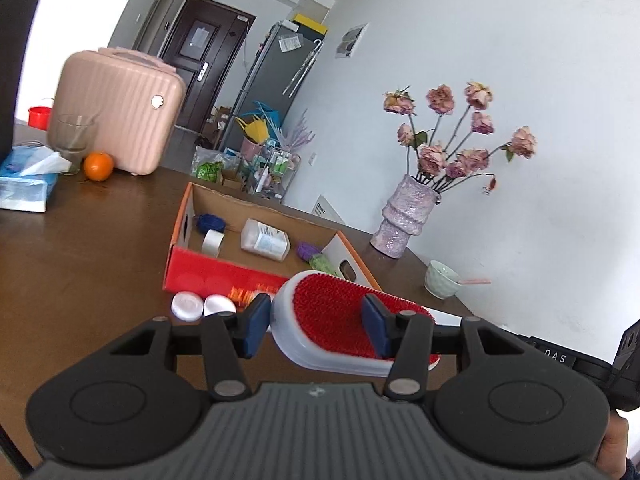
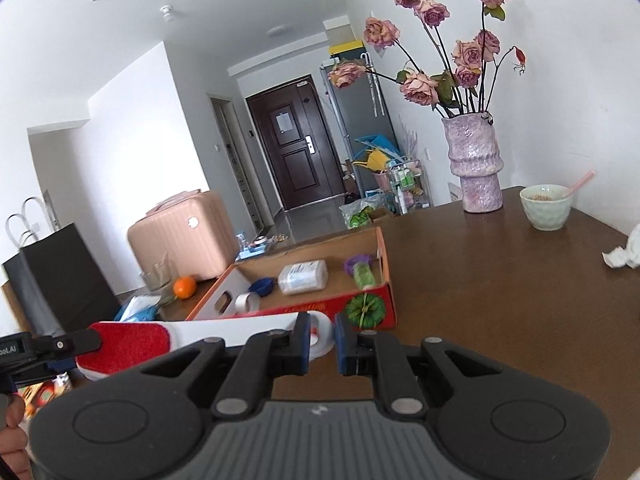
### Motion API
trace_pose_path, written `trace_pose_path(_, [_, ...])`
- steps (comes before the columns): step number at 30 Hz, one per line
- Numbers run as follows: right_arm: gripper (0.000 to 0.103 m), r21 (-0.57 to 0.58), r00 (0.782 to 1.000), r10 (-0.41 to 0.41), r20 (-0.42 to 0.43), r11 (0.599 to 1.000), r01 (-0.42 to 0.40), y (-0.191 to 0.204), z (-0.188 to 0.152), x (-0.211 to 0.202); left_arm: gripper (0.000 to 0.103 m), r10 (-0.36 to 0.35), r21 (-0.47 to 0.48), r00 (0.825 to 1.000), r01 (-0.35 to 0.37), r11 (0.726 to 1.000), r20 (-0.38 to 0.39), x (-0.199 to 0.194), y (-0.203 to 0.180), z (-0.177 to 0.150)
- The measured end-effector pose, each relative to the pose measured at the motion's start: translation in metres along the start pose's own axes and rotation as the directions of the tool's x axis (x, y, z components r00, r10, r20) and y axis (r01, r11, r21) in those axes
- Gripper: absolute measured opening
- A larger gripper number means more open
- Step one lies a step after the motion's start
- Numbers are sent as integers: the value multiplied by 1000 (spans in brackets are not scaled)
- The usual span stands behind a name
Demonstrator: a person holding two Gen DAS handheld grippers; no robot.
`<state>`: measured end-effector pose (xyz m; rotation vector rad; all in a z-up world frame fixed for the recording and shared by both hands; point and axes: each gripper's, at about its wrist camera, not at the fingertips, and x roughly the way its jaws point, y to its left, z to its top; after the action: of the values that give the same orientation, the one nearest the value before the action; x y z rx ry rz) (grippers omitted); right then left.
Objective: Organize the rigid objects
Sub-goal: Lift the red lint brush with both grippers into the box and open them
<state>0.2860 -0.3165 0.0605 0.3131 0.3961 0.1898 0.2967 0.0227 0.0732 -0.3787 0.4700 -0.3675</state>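
My left gripper is shut on the head of a white lint brush with a red bristle pad, held above the table near the front of the cardboard box. In the right wrist view the same brush runs from the left gripper at the far left to my right gripper, whose blue pads close on the white handle end with its ring. The box holds a white bottle, a tape roll, blue yarn and a purple and green item.
Two white round lids lie before the box. A pink case, an orange, a glass and a tissue pack stand at the far left. A vase of roses, a bowl and crumpled tissue stand on the right.
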Motion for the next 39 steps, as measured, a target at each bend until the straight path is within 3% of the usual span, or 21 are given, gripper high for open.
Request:
trace_pose_path(5, [13, 36, 1000, 4, -31, 999, -3, -13, 22, 63, 50, 22, -25, 999, -23, 999, -40, 65, 25, 29])
trace_pose_path(13, [13, 75, 993, 18, -114, 997, -10, -27, 50, 199, 51, 109, 27, 991, -107, 994, -83, 168, 63, 78])
trace_pose_path(19, [13, 31, 984, -5, -179, 999, 11, -26, 39, 277, 51, 153, 35, 981, -150, 988, -121, 209, 99, 70])
trace_pose_path(22, [13, 4, 978, 1, -208, 1000, 0, -22, 27, 289, 51, 172, 52, 973, -166, 985, -155, 210, 113, 56])
trace_pose_path(27, [16, -137, 981, -32, -190, 991, 6, -3, 13, 287, 58, 185, 210, 976, -159, 965, -111, 195, 99, 38])
trace_pose_path(31, [16, -139, 981, 18, -192, 989, -45, 1, 6, 288, 60, 226, 301, 970, -191, 934, -87, 196, 85, 28])
trace_pose_path(38, [19, -134, 991, -2, -132, 991, -16, 3, 10, 259, 63, 245, 292, 968, -221, 931, -46, 173, 76, 28])
trace_pose_path(39, [20, -139, 992, -8, -122, 990, -9, 4, 10, 251, 67, 252, 285, 967, -234, 929, -28, 163, 73, 26])
